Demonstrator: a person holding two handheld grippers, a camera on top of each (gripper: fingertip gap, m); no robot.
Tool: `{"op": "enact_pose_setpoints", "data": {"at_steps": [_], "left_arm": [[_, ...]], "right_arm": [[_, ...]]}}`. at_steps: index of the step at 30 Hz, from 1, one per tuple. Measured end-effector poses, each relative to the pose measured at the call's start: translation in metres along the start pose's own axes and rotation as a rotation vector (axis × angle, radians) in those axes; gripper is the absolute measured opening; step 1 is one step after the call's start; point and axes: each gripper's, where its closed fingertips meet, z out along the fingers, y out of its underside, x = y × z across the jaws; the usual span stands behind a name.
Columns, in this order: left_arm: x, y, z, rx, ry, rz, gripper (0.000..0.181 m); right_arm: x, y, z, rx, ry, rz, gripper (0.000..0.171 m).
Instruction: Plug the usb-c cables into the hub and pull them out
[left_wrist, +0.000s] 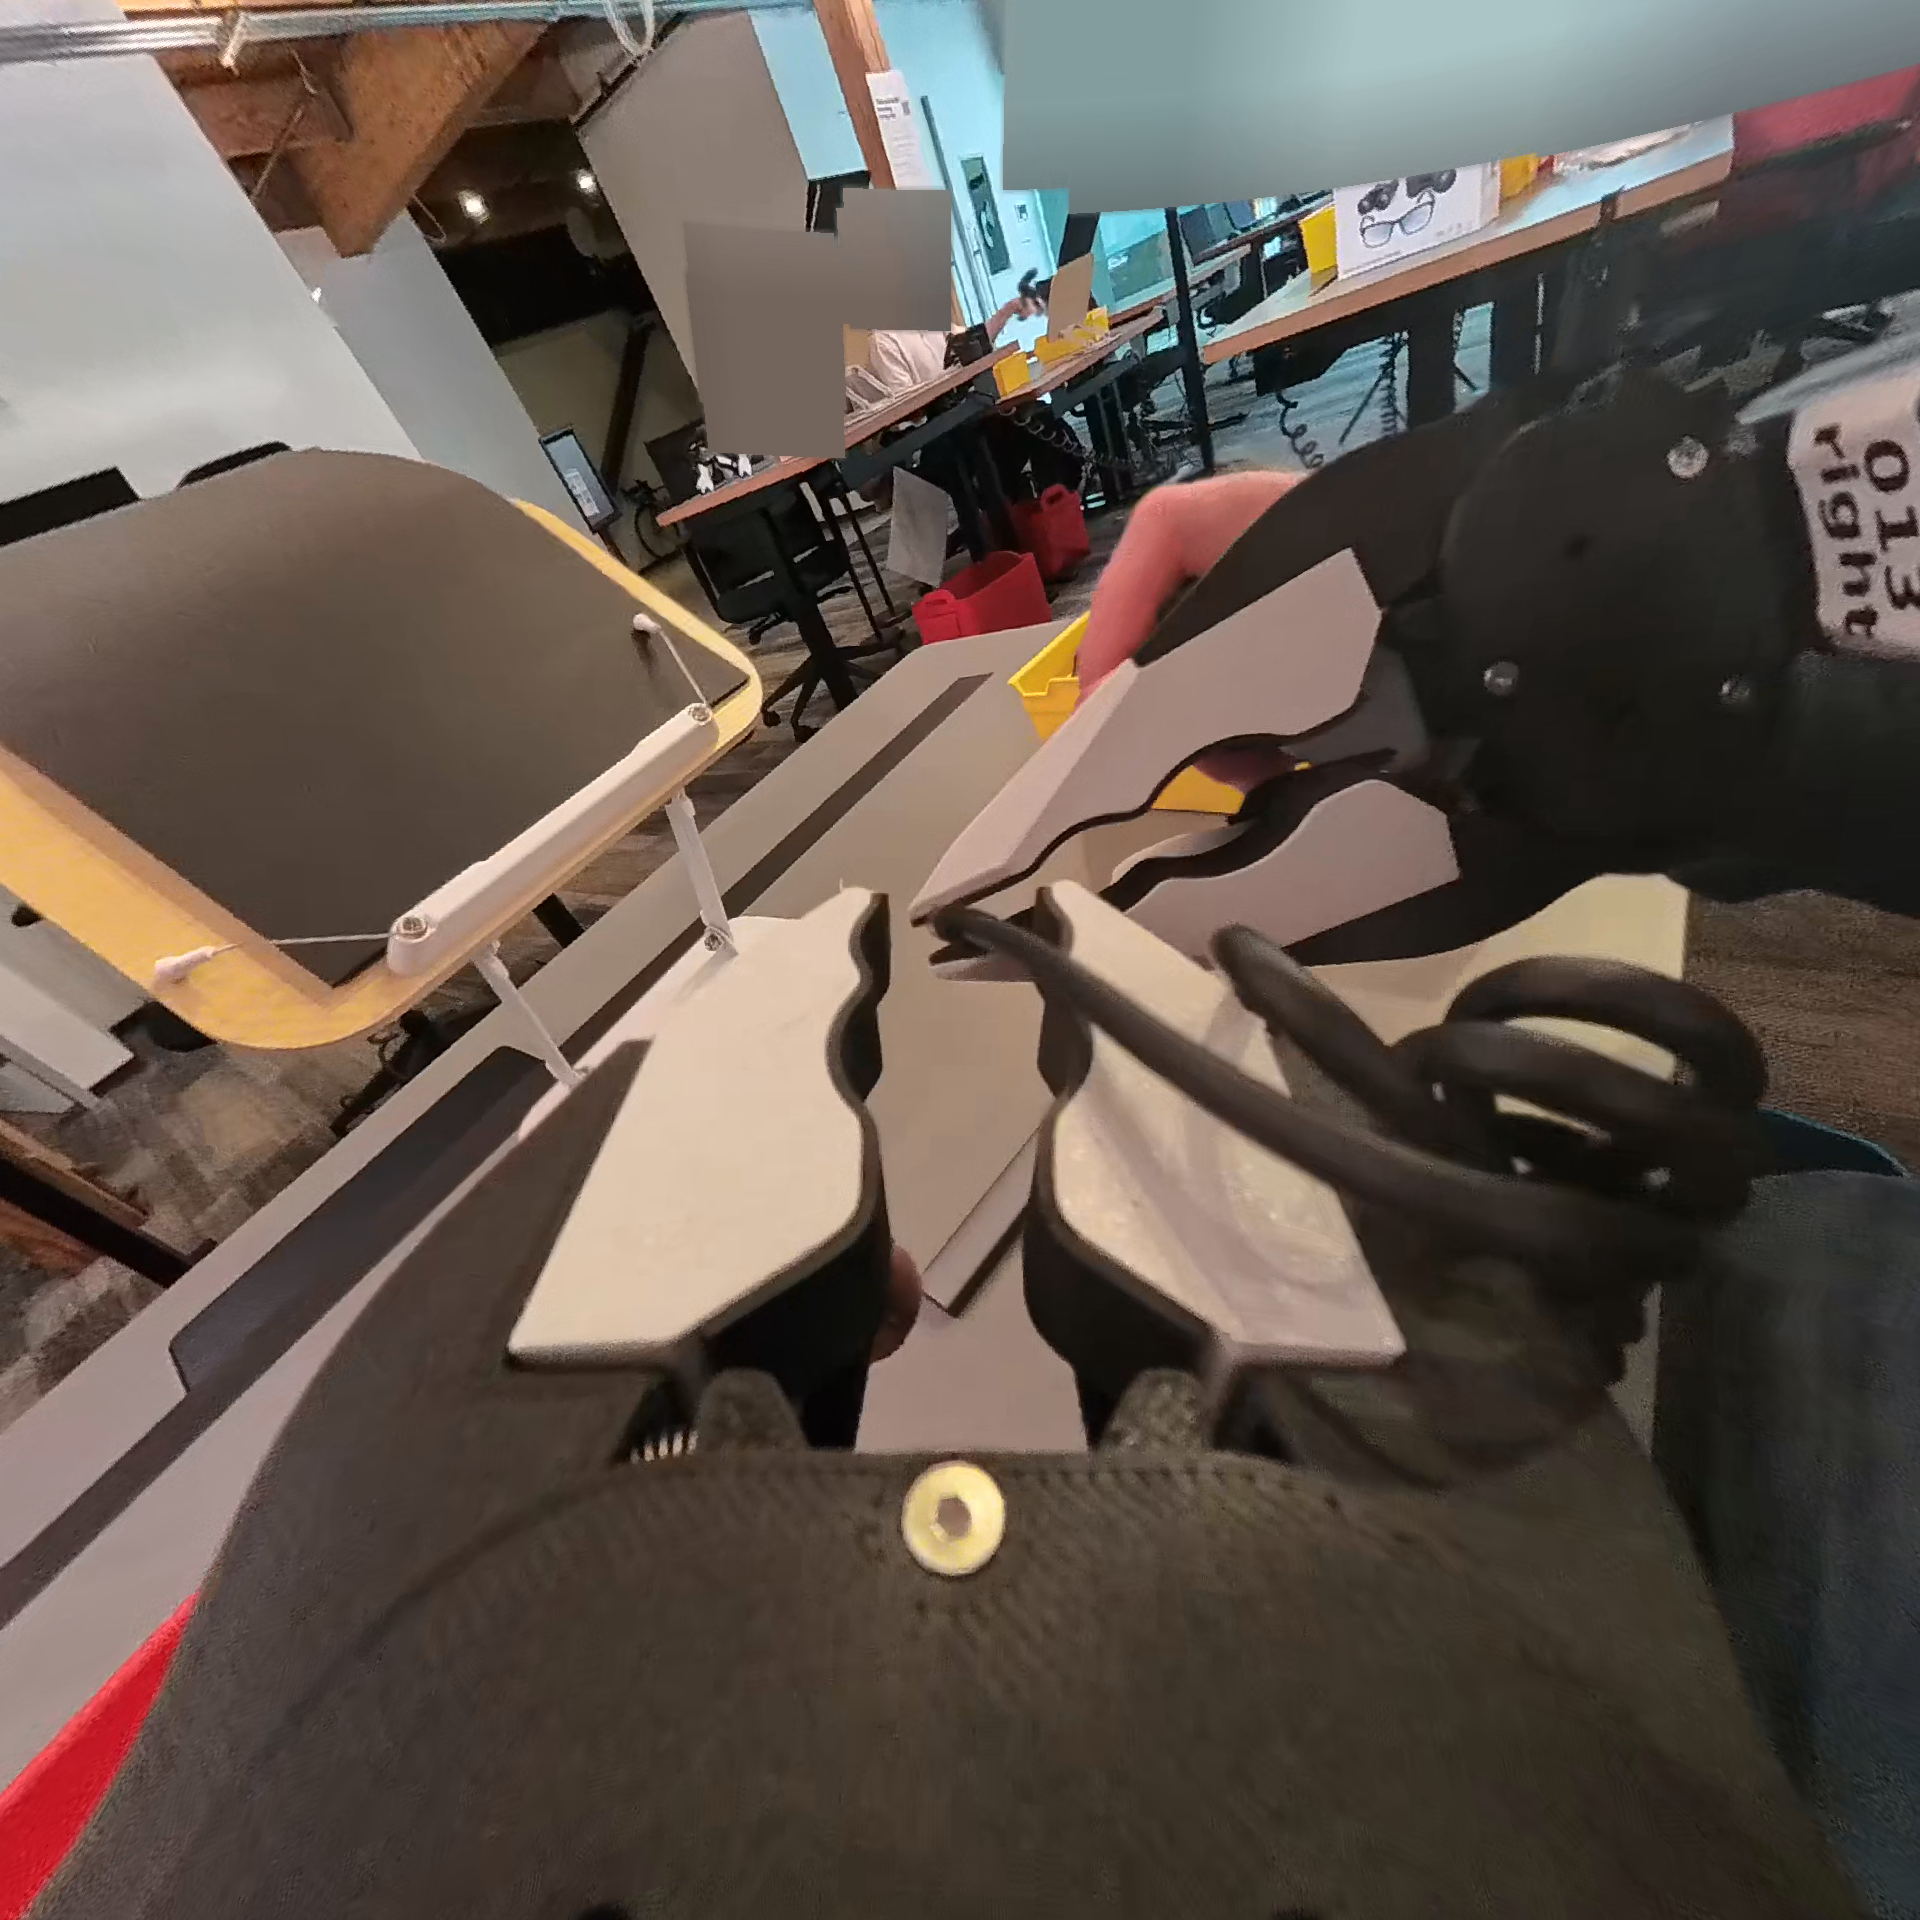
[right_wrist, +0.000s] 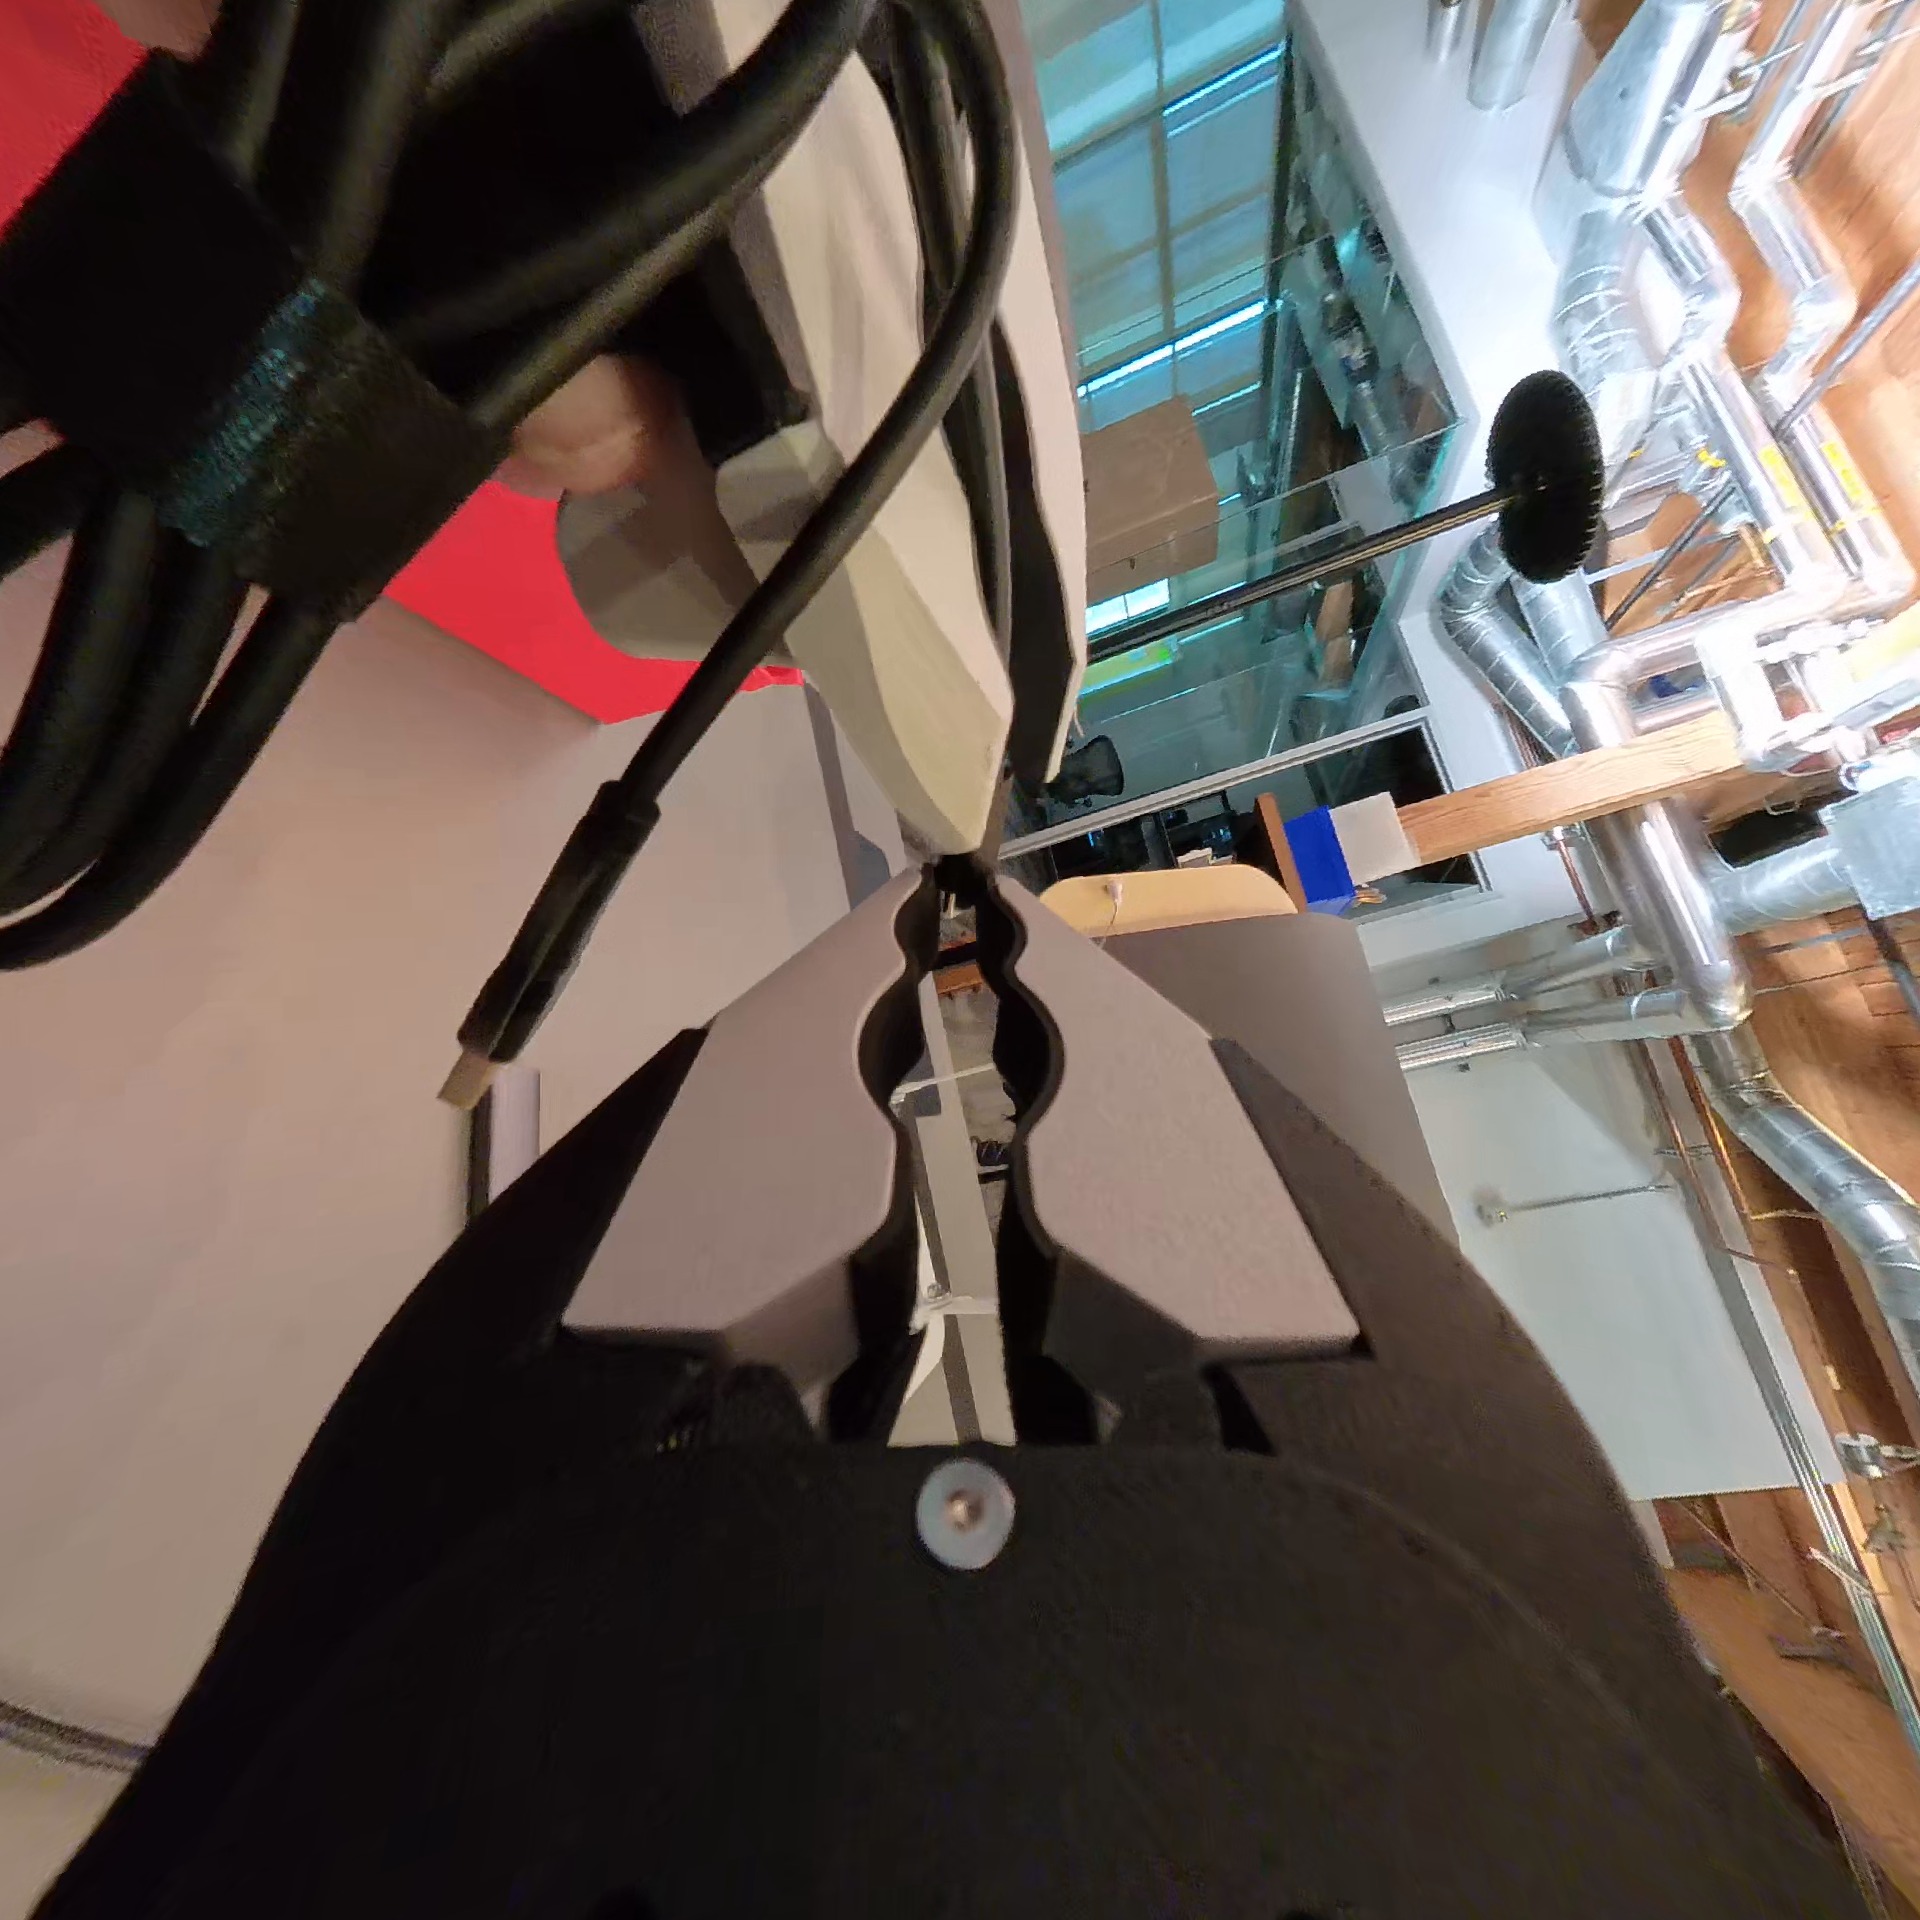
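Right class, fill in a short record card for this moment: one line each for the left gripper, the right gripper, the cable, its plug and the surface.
left gripper: open, nothing between its fingers
right gripper: tips pinched on the black cable
cable: black, coiled in loops and bound with a dark strap; one strand runs over the left gripper's right finger
plug: free end hanging loose with bare metal tip, not plugged in
hub: not clearly identifiable in either view
surface: grey table, with a yellow bin at its far edge

left wrist: faces across table, close | right wrist: rolled sideways, close | shared: black cable (left_wrist: 1351, 1091) (right_wrist: 810, 520)
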Motion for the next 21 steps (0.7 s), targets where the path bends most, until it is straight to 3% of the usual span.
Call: {"op": "enact_pose_setpoints", "data": {"at_steps": [6,11,17,21], "left_arm": [[0.007,-0.008,0.001,0.022,-0.005,0.048,0.024],[0.001,-0.004,0.003,-0.004,-0.052,0.04,0.009],[0.003,-0.001,0.003,-0.011,-0.021,0.032,0.004],[0.004,0.001,0.002,-0.027,0.001,0.046,0.014]], "right_arm": [[-0.003,0.001,0.0,-0.032,-0.03,-0.022,0.003],[0.0,0.003,-0.003,-0.05,-0.016,-0.042,0.003],[-0.004,0.003,-0.008,-0.046,-0.066,-0.029,0.002],[-0.009,0.004,-0.012,-0.064,-0.156,-0.046,0.002]]}}
